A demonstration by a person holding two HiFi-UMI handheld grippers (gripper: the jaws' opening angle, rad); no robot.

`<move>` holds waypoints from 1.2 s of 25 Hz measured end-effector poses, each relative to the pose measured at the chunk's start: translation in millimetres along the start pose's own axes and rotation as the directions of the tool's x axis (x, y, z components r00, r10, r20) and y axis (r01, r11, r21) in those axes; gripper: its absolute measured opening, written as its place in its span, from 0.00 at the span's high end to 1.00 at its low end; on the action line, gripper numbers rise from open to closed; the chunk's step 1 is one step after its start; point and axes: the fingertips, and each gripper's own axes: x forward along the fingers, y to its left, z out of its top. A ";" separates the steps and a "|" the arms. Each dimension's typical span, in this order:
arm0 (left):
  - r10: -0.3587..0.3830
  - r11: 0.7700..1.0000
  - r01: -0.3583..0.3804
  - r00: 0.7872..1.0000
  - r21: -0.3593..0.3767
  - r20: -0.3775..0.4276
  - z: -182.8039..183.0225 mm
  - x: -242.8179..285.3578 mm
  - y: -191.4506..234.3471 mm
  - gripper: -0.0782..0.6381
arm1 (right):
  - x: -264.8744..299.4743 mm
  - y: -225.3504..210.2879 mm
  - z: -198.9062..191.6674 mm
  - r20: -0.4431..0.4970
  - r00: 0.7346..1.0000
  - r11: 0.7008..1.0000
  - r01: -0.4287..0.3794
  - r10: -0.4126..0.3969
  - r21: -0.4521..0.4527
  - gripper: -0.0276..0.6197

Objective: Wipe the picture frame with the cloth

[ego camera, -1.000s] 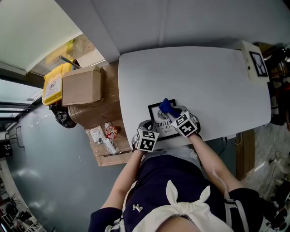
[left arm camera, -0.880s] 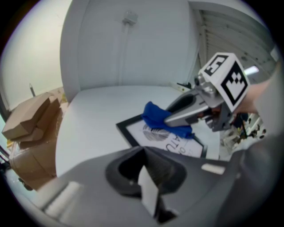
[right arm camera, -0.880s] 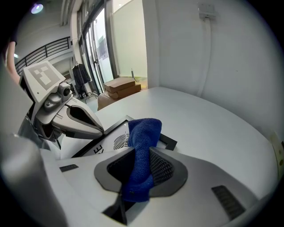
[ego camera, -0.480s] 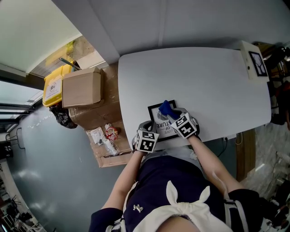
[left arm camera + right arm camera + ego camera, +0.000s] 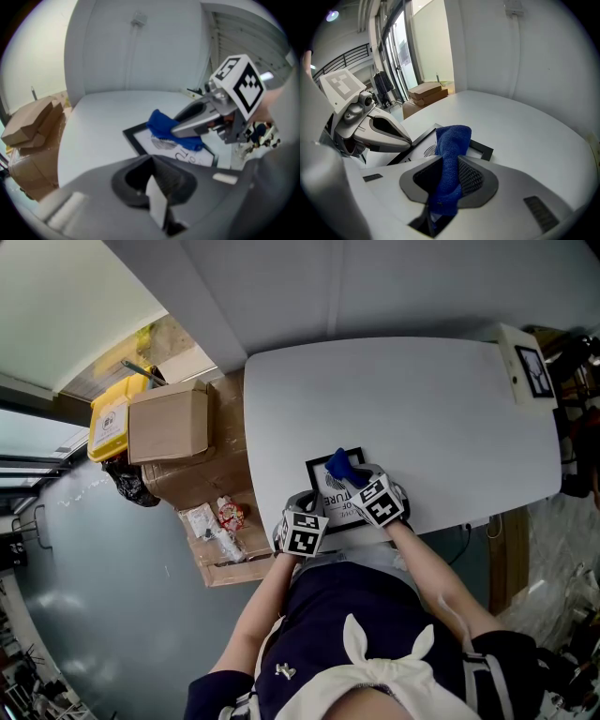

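The white table point(image 5: 422, 399) bears a black picture frame point(image 5: 323, 491) and, seemingly, a small framed card point(image 5: 528, 371).

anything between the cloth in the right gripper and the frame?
Nothing visible. The cloth, clamped in the right gripper, lies directly on the picture frame. The left gripper sits at the frame's near-left corner, clear of the cloth.

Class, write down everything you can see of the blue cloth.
The cloth is deep blue, soft and looped like terry, bunched into a thick fold. The right gripper has its jaws shut on the near end; the rest sticks out ahead and rests on the frame, which lies flat on the white table. It covers part of the print near the frame's far edge.
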 end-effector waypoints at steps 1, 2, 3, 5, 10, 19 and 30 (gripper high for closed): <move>-0.001 1.000 0.001 1.000 -0.001 0.000 0.2 0.0 -0.2 0.89 | 0.6 0.0 0.2 -0.001 1.000 1.000 0.000 0.000 -0.001 0.81; -0.002 1.000 0.002 1.000 -0.002 0.001 0.3 0.1 -0.4 0.89 | 1.0 0.3 0.0 -0.005 1.000 1.000 -0.001 0.001 -0.001 0.81; -0.003 1.000 0.003 1.000 -0.001 0.001 0.3 0.3 -0.5 0.89 | 0.9 1.4 -0.6 -0.013 1.000 1.000 -0.004 0.004 0.000 0.81; -0.004 1.000 0.004 1.000 0.001 0.001 -0.1 0.6 -0.8 0.89 | 1.2 4.1 -0.7 -0.023 1.000 1.000 -0.011 0.011 0.004 0.81; -0.008 1.000 0.008 1.000 0.004 0.002 -0.6 0.6 0.5 0.89 | 8.1 10.0 4.6 -0.009 1.000 1.000 -0.024 0.024 0.003 0.81; -0.015 1.000 0.015 1.000 0.006 0.002 -0.1 0.6 -0.6 0.89 | 10.7 18.1 9.0 -0.023 0.999 0.999 -0.041 0.041 0.003 0.81; -0.023 1.000 0.023 1.000 0.009 0.005 -0.2 0.8 -0.9 0.89 | 16.1 30.7 13.7 -0.025 0.997 0.997 -0.069 0.069 -0.017 0.81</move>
